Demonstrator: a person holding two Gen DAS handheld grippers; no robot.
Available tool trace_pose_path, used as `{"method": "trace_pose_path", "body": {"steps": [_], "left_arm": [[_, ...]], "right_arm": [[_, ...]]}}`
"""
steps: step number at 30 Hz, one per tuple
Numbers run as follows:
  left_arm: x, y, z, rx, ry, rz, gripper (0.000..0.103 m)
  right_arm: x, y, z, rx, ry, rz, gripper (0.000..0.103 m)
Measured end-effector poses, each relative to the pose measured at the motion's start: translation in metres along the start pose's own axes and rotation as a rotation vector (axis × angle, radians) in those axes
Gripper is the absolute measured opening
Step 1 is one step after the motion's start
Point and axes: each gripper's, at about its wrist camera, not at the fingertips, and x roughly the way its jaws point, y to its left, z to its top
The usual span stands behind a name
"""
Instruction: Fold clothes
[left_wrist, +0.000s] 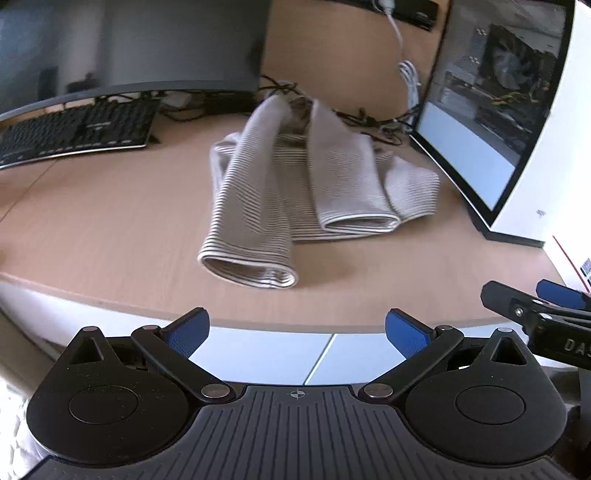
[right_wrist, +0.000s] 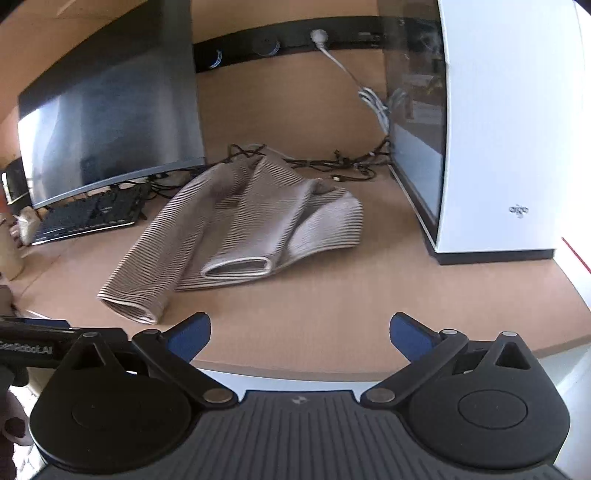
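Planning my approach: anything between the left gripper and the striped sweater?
Only bare desk between the open left gripper and the striped sweater, per the left wrist view.

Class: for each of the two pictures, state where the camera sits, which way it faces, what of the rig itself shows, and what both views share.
Left wrist: on the left gripper, off the desk's near edge, facing the striped sweater; its own open fingers show, with the right gripper at far right.
Right wrist: on the right gripper, facing the same sweater; own open fingers show.
Shared: sweater, keyboard, monitor, white computer case, desk.
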Motion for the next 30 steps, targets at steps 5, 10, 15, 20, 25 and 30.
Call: {"method": "trace_pose_path", "body": {"steps": [5,10,15,20,25,30], "left_arm": [[0.008,-0.006,0.003,-0.024,0.01,-0.06,0.103],[-0.001,-0.01,-0.007,-0.01,-0.004,-0.072,0.103],[0.004,-0.022,-0.005,-0.009,0.042,-0.057,0.103],[0.003,-0.02,-0.008,-0.022,0.049,-0.052,0.103],[-0.002,-0.014,-0.01,-0.035,0.042,-0.043,0.103],[-0.006,-0.009,-0.011,-0.048,0.037,-0.035,0.103]], "right_arm": [[0.008,0.005,0.003,-0.066,0.042,-0.043,0.103],[-0.002,0.021,-0.009,-0.112,-0.013,-0.036,0.103],[-0.008,0.007,-0.011,-0.072,-0.004,-0.007,0.103],[-0.012,0.0,-0.011,-0.042,0.005,-0.003,0.103],[-0.009,0.005,-0.011,-0.048,0.014,0.014,0.103],[-0.009,0.012,-0.011,-0.063,0.012,0.03,0.103]]}}
